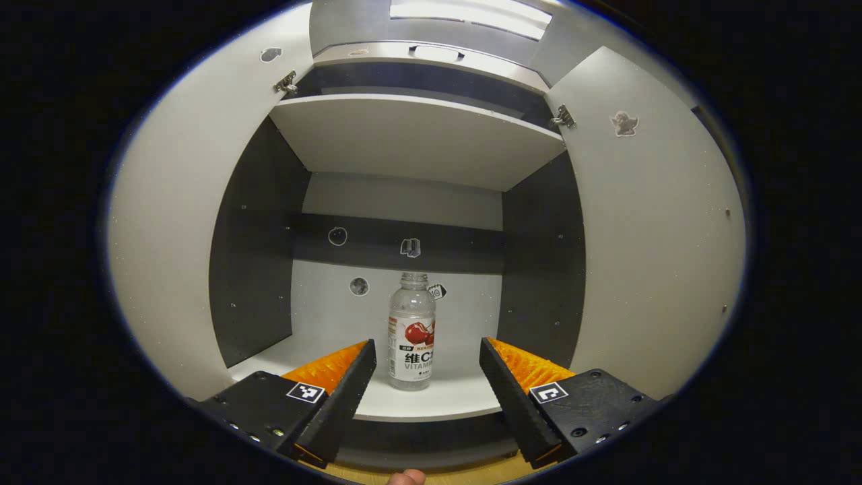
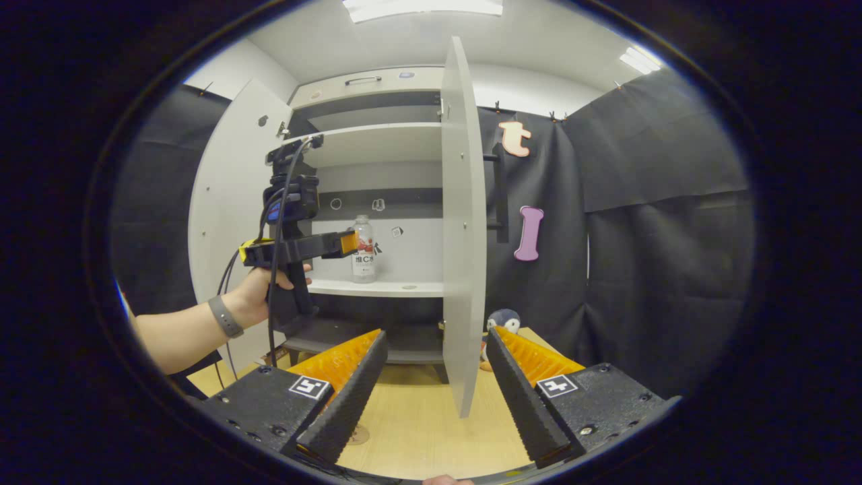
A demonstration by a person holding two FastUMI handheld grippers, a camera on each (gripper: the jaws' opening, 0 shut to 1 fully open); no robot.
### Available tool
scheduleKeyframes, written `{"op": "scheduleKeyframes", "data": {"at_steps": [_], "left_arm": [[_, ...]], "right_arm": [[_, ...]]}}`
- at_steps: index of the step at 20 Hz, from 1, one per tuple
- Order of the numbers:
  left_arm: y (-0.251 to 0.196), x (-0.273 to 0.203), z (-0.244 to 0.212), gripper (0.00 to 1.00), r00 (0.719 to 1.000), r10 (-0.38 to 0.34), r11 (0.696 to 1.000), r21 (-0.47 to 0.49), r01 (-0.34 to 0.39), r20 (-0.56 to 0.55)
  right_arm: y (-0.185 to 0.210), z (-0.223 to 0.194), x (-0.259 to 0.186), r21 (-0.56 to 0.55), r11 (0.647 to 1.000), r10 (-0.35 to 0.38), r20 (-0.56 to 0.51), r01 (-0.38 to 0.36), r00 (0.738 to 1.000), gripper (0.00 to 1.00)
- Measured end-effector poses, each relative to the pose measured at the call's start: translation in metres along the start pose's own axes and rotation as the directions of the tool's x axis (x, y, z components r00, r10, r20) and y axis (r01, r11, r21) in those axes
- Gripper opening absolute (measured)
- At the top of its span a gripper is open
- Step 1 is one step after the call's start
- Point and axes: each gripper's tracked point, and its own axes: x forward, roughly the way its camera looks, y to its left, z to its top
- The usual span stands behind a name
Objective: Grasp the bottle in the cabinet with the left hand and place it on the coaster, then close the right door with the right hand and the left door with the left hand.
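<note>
One bottle upright near shelf front edge, free both sides | both doors open | left gripper wide, empty | right gripper wide, empty.

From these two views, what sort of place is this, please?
Probably a staged recording booth, not a real home: black cloth hangs as the wall behind a white cabinet with both doors open, which stands on a wooden table and holds one bottle.

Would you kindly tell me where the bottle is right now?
The bottle stands upright on the cabinet's lower shelf, between the open doors. In the left gripper view it is centred just beyond the left tongs, untouched.
</note>
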Motion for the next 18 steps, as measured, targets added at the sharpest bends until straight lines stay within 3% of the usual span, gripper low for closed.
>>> {"op": "scheduleKeyframes", "data": {"at_steps": [2,3,4,8,13,18], "left_arm": [[0.003,0.023,-0.008,0.94,1.0,0.005,1.0,-0.003,-0.005,-0.018],[0.004,0.034,-0.012,0.99,1.0,0.001,1.0,0.001,-0.001,-0.026],[0.006,0.045,-0.015,0.94,1.0,0.001,1.0,0.007,-0.001,-0.031],[0.012,0.082,-0.032,0.95,0.997,0.003,1.0,-0.018,-0.005,-0.081],[0.029,0.102,-0.038,0.95,0.995,0.023,0.998,-0.051,-0.028,-0.1],[0.026,0.11,-0.046,0.95,0.991,0.024,1.0,0.009,-0.022,-0.129]], "right_arm": [[-0.006,-0.003,0.0,0.0,1.0,-0.02,-0.009,0.02,1.0,0.97],[-0.008,-0.005,0.0,0.003,1.0,-0.029,-0.017,0.029,0.999,0.97],[-0.01,-0.008,-0.001,0.008,0.999,-0.038,-0.025,0.038,0.999,0.97],[-0.018,-0.023,-0.004,0.036,0.997,-0.066,-0.067,0.068,0.996,0.97],[-0.034,-0.034,-0.007,0.053,0.991,-0.115,-0.096,0.12,0.989,0.97],[-0.044,-0.037,-0.007,0.04,0.989,-0.135,-0.102,0.139,0.986,0.96]]}}
